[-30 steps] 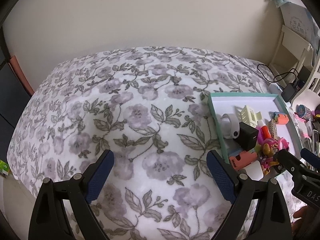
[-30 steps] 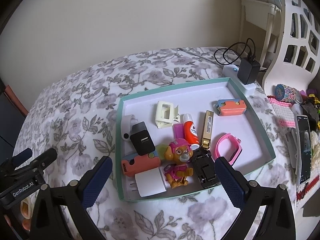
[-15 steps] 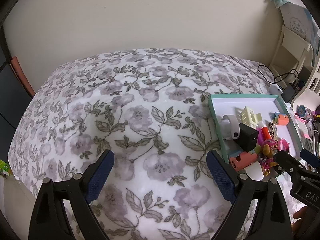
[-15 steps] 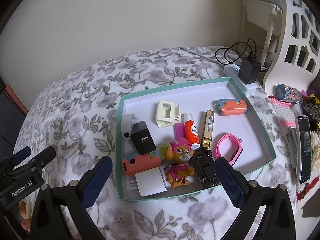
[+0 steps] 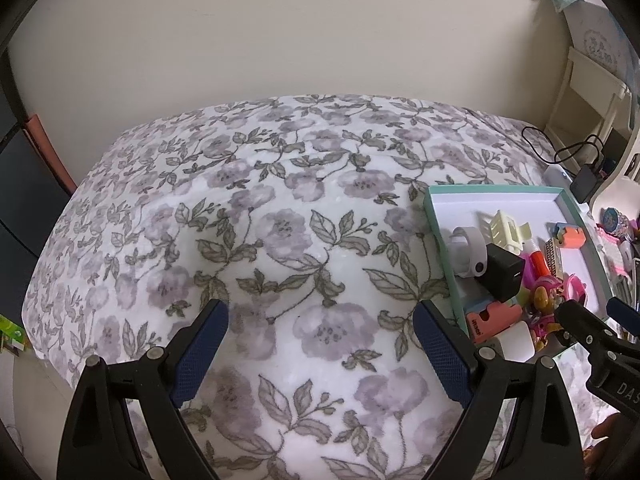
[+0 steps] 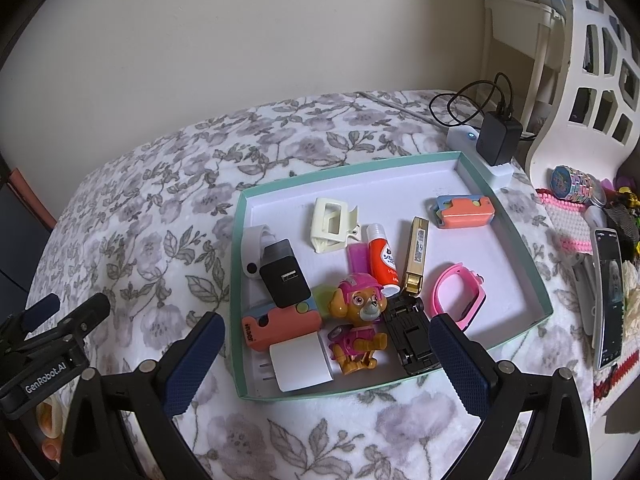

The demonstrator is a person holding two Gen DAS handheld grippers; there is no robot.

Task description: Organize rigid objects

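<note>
A teal-rimmed tray (image 6: pixel 536 264) lies on a floral blanket (image 5: pixel 280 220) and holds several small things. Among them are a toy dog (image 6: pixel 358 312), a black charger cube (image 6: pixel 284 280), a white plug (image 6: pixel 300 362), an orange case (image 6: pixel 280 324), a cream hair clip (image 6: pixel 330 228), a red glue stick (image 6: pixel 382 260) and a pink wristband (image 6: pixel 460 292). My right gripper (image 6: pixel 326 328) hovers open over the tray's near end, its pads touching nothing. My left gripper (image 5: pixel 318 320) stands open over bare blanket, left of the tray (image 5: pixel 440 240).
A power strip with a black adapter (image 6: pixel 498 138) and cable sits behind the tray. To its right lie a phone (image 6: pixel 610 296) and small clutter, backed by a white shelf unit (image 6: pixel 592 60). A wall runs behind the bed.
</note>
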